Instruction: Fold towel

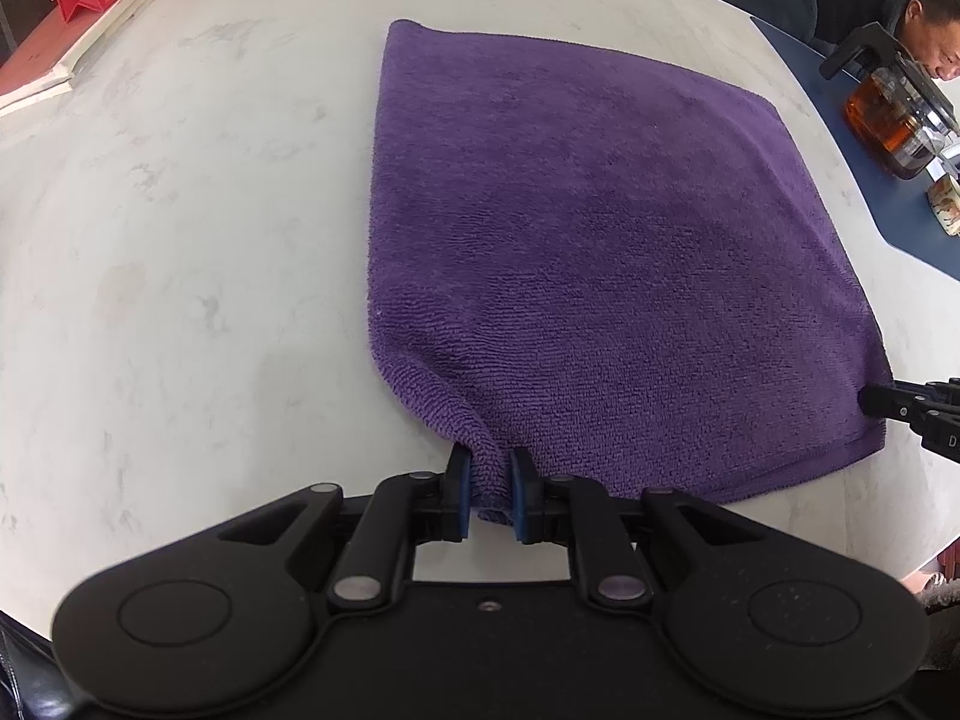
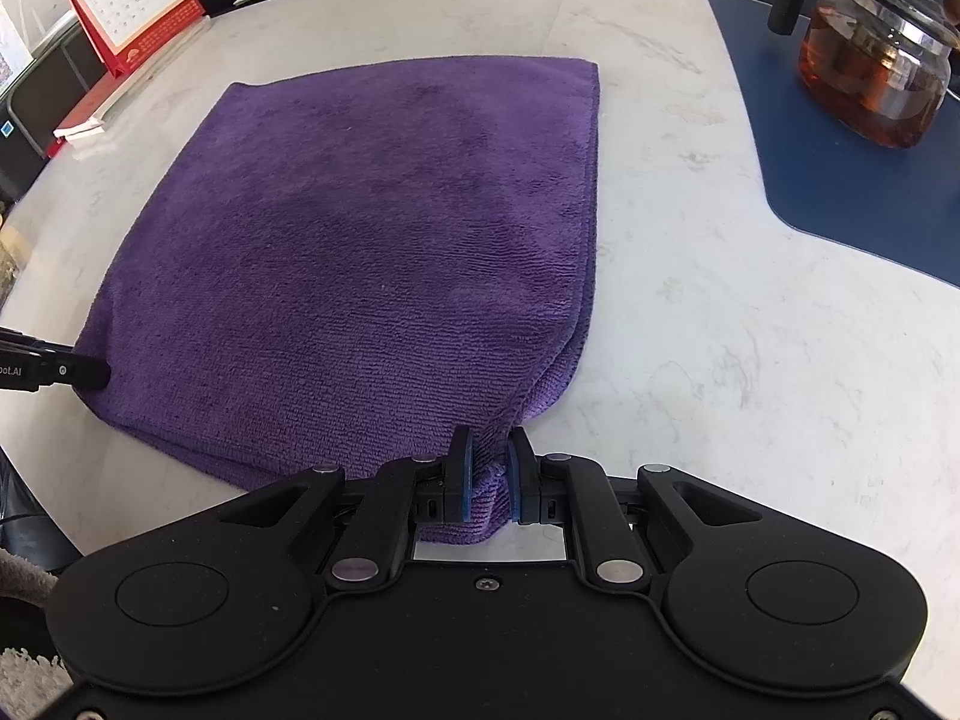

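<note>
Purple towel (image 1: 600, 252), ribbed terry, folded double, flat on white marbled table (image 1: 180, 240) near its front edge. Left gripper (image 1: 491, 489) pinching near left corner; right gripper (image 2: 491, 480) pinching near right corner. Glass pot (image 2: 870, 66) of amber tea on blue mat (image 2: 840, 192) at right edge.

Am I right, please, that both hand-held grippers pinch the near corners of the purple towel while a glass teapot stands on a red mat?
Not quite: the mat under the teapot is dark blue, as the right wrist view shows. Both hand-held grippers do pinch the towel's near corners.
</note>
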`<move>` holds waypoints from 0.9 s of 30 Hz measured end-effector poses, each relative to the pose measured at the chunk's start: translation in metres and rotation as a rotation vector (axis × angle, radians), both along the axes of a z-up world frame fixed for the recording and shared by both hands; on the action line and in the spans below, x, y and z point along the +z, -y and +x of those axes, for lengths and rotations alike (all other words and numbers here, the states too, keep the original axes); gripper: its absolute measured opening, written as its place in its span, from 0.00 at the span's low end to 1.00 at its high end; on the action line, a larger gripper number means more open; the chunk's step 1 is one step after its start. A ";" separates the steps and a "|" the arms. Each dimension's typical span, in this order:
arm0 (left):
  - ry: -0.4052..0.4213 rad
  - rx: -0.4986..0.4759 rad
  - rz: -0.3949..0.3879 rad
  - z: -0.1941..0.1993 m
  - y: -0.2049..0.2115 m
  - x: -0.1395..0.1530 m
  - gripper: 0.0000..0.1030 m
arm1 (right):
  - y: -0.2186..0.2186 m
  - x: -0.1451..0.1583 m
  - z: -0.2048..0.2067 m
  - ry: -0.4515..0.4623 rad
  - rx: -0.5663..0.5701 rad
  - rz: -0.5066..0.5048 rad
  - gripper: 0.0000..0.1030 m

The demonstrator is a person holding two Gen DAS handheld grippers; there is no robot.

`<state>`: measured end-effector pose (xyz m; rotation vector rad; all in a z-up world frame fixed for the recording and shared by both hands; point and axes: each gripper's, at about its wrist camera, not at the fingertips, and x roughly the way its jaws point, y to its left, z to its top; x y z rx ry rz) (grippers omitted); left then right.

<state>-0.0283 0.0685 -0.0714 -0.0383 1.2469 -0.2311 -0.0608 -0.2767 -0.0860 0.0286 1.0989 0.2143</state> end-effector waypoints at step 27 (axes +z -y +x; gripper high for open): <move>0.018 -0.007 -0.016 0.003 -0.002 0.009 0.08 | 0.011 0.009 0.002 0.027 -0.019 0.054 0.11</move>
